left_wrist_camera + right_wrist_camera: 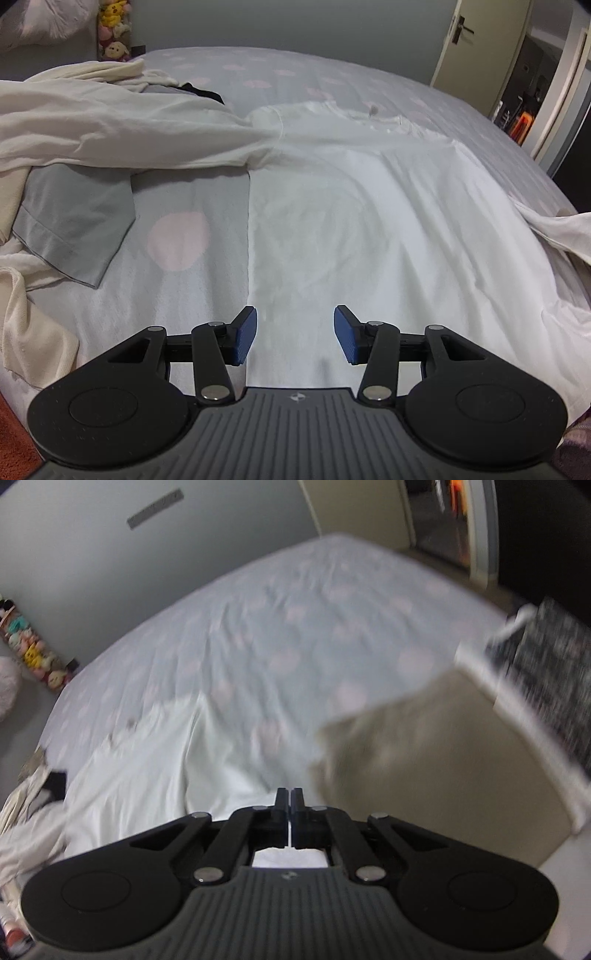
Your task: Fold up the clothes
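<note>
A white shirt (369, 206) lies spread flat on the bed, collar at the far end. My left gripper (295, 334) is open, its blue pads just above the shirt's near left edge, holding nothing. In the blurred right wrist view my right gripper (290, 801) is shut on a fold of the white shirt (147, 760), whose cloth shows between and behind the fingers.
The bed (177, 236) has a pale grey sheet with pink dots. A cream garment (92, 122) and a grey one (74, 225) lie at the left. A beige box (443, 768) stands at the bed's right. A door (476, 44) is at the far right.
</note>
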`<state>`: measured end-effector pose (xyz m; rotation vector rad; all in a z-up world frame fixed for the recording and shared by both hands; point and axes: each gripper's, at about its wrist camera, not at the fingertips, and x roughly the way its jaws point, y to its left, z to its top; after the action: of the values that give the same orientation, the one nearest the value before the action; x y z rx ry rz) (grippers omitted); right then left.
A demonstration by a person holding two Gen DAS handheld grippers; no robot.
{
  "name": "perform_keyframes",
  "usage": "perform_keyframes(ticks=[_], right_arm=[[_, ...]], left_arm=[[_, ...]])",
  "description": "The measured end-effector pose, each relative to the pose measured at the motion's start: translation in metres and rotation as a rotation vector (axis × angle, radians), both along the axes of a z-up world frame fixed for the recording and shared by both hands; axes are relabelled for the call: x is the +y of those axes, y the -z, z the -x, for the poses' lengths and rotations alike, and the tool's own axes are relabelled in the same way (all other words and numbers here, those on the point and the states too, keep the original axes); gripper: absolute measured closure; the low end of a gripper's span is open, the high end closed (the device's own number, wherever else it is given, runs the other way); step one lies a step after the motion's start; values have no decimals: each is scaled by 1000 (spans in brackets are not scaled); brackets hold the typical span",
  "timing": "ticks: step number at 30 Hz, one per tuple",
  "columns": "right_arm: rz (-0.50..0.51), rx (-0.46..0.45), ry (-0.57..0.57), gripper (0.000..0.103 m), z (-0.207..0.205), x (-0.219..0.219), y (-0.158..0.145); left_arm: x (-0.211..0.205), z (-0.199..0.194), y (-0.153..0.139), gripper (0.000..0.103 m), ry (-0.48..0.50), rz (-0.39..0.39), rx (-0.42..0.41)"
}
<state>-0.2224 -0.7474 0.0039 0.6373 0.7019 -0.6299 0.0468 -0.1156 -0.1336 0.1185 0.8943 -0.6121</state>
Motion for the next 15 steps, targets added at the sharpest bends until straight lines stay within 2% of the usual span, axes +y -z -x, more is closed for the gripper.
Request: perform_keyframes(ticks=[8,11,15], right_arm=[[114,22,142,102,8,-69,-38],[137,57,216,102,12,-100,-35],[159,125,302,103,11,-135,-14]], left_arm=[[-2,-5,0,59,-35,-3,-14],[-7,-7,2,59,-33,-22,-5],[-13,-6,4,59,-21,-44,7]])
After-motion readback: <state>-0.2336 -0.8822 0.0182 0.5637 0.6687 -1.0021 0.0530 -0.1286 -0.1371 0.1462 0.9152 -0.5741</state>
